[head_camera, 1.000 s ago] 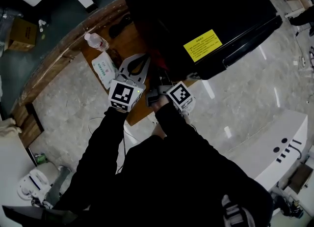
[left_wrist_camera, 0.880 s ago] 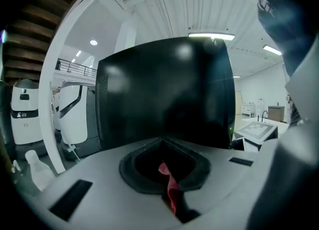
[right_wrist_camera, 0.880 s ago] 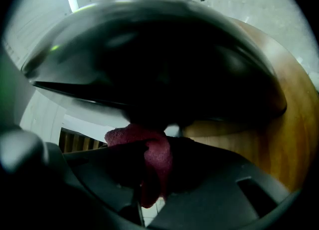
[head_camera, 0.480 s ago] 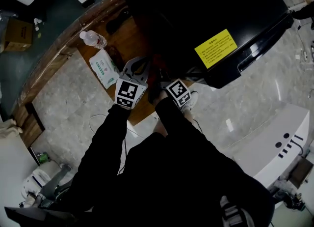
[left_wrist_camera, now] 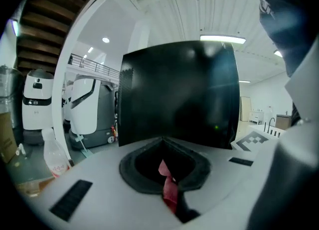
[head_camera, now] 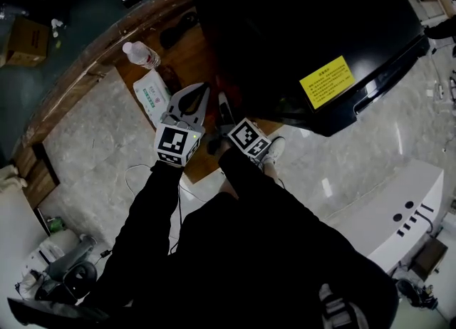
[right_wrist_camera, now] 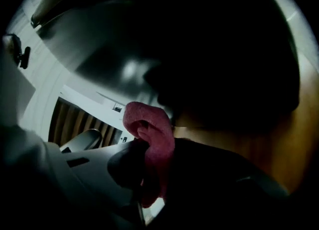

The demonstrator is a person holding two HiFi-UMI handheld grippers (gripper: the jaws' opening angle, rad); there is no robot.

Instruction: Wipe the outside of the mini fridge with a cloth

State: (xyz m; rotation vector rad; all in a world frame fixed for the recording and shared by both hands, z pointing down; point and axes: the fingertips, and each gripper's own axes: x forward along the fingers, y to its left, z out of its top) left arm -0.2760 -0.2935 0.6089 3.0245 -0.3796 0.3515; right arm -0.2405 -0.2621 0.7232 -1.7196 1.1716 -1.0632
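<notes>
**Grippers and cloth at the mini fridge, seen from above**

Head view: the black mini fridge (head_camera: 299, 21) fills the upper centre and right of the frame, with a yellow label (head_camera: 326, 81) near its lower right edge. Both tools sit at centre frame, just below the fridge's lower left corner. The left gripper (head_camera: 201, 92) points up-frame. The right gripper (head_camera: 222, 105) lies just beside it, with its jaw end lost in the fridge's shadow. A brown wooden surface (head_camera: 178, 53) runs under and to the left of the fridge. On it, in the upper left, are a clear water bottle (head_camera: 140, 55) and a white packet with green print (head_camera: 152, 95). A cardboard box (head_camera: 25, 39) sits at the far upper left, and a white machine housing (head_camera: 399, 213) is at the lower right. The person's dark sleeves and torso cover the lower centre.

Left gripper view: the fridge (left_wrist_camera: 179, 94) stands as a dark slab dead ahead. The left gripper (left_wrist_camera: 163, 140) has its jaws drawn together, with a strip of red cloth (left_wrist_camera: 168, 184) caught between them. White floor robots (left_wrist_camera: 37, 99) stand at the left edge.

Right gripper view: the right gripper (right_wrist_camera: 144, 157) is clamped on the cloth (right_wrist_camera: 149, 134), which bulges upward in a pink fold. The fridge (right_wrist_camera: 224, 50) blocks most of the upper and right frame.
</notes>
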